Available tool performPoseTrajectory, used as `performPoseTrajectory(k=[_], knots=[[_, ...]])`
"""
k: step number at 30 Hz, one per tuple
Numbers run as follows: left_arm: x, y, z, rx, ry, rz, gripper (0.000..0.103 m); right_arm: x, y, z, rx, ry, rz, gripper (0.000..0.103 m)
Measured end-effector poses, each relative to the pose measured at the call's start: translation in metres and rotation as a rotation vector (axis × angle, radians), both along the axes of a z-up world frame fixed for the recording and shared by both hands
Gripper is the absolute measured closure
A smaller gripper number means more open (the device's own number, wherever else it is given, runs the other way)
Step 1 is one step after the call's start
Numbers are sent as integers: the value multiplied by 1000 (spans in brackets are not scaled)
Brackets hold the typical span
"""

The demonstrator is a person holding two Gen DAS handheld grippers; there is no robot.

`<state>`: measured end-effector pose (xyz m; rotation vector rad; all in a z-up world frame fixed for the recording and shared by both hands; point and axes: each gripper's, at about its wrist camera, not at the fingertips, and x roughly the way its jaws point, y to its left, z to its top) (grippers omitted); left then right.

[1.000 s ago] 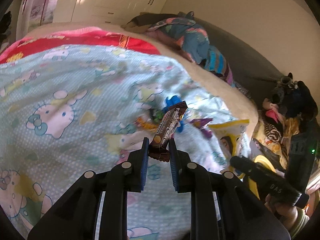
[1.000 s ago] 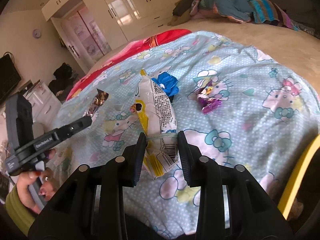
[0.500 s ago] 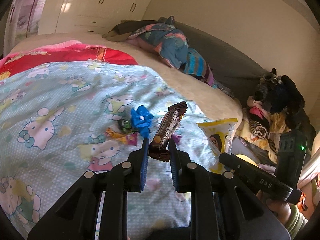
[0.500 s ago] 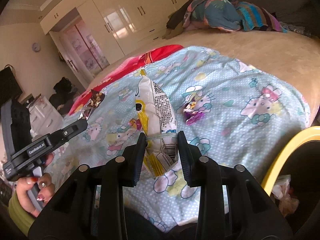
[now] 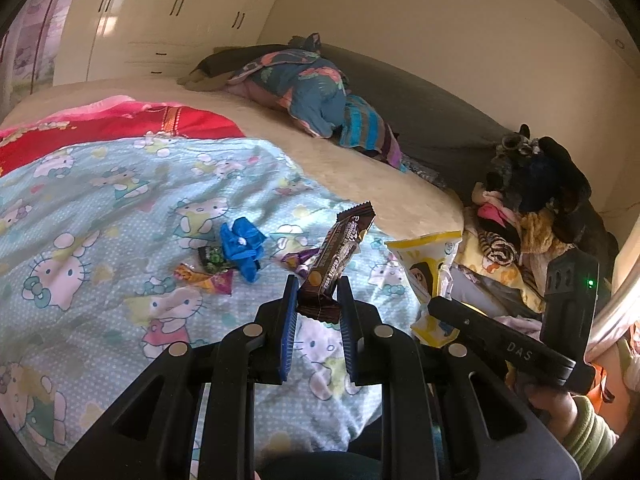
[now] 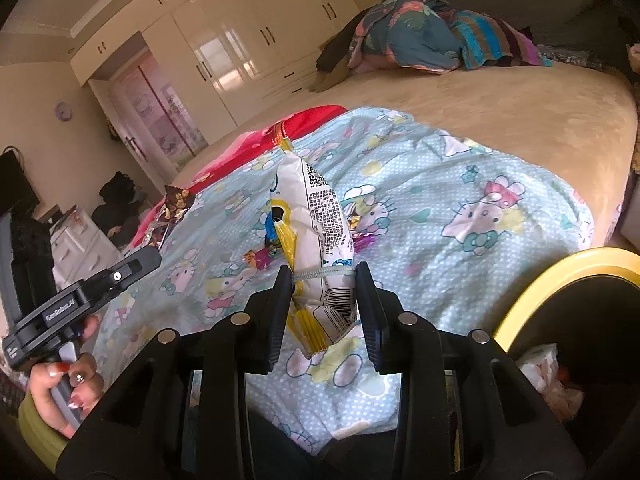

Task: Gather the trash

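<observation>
Now left gripper (image 5: 318,304) pinches brown wrapper (image 5: 338,258) — right gripper (image 6: 323,290) clamps white packet (image 6: 316,236).

Left gripper (image 5: 318,300) and right gripper (image 6: 324,280): black angular frames with round silver screws and ribbed blue-edged finger pads (image 5: 289,328). White lettering marks each handle; one green light glows. Olive-green sleeves (image 6: 38,432) cover both wrists; fingernails painted red.

Soft daylight, glare on wardrobe doors (image 6: 224,60), fisheye-bent dark corners
</observation>
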<state>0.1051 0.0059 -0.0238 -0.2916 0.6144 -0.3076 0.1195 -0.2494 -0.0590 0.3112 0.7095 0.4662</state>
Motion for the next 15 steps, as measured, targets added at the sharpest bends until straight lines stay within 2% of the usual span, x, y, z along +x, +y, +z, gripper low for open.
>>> performPoseTrajectory(k=[15], knots=[[-7, -26, 8, 15, -20, -65, 84, -6, -35, 5, 4, -12, -69, 77]])
